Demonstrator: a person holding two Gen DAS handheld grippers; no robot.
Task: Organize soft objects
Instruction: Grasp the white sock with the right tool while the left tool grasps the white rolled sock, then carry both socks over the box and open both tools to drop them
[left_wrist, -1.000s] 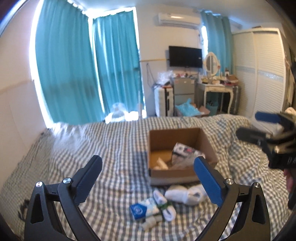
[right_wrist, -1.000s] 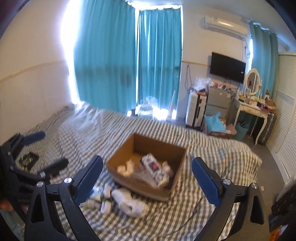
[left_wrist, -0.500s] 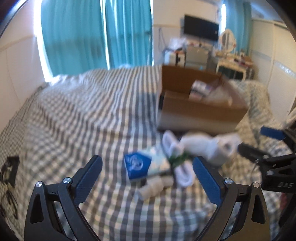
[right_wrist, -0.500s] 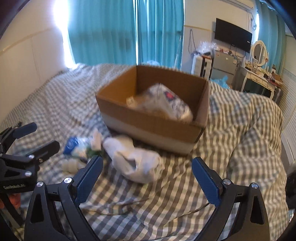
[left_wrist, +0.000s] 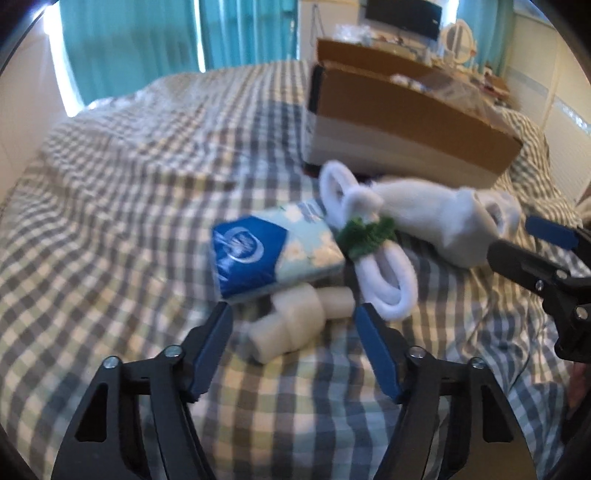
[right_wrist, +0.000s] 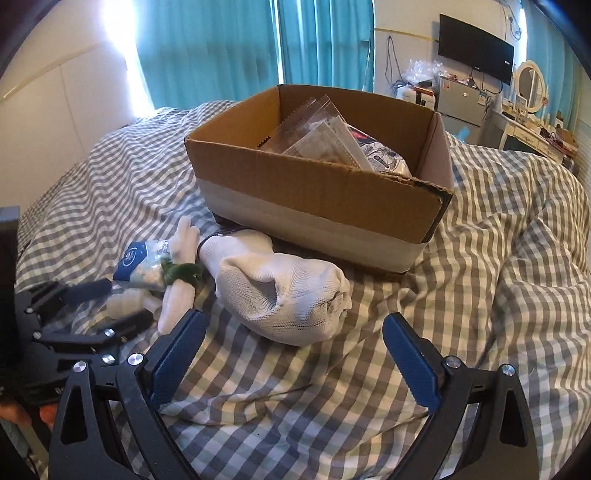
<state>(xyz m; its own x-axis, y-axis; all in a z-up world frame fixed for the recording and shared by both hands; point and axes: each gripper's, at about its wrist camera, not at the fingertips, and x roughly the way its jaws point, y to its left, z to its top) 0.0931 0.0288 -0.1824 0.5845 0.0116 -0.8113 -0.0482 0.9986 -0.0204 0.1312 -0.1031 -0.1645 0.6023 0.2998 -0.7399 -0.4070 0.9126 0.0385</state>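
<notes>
Soft items lie on the checked bed in front of a cardboard box (right_wrist: 317, 195). In the left wrist view my left gripper (left_wrist: 293, 325) is open, its fingers on either side of a white roll (left_wrist: 291, 328). Behind the roll lie a blue tissue pack (left_wrist: 258, 254), a white band tied with green (left_wrist: 369, 236) and balled white socks (left_wrist: 436, 218). In the right wrist view my right gripper (right_wrist: 295, 334) is open just in front of the balled socks (right_wrist: 284, 291). The box holds plastic-wrapped packets (right_wrist: 332, 140).
The checked bedspread (right_wrist: 498, 229) is rumpled at the right. Teal curtains (right_wrist: 221, 48), a TV (right_wrist: 476, 59), a small fridge (right_wrist: 461, 99) and a dressing table (right_wrist: 528, 129) stand beyond the bed. The box (left_wrist: 399, 122) sits right behind the pile.
Both grippers have dropped low and moved in toward the pile. The left jaws have narrowed around the white roll. The right gripper now sits just before the balled socks.
</notes>
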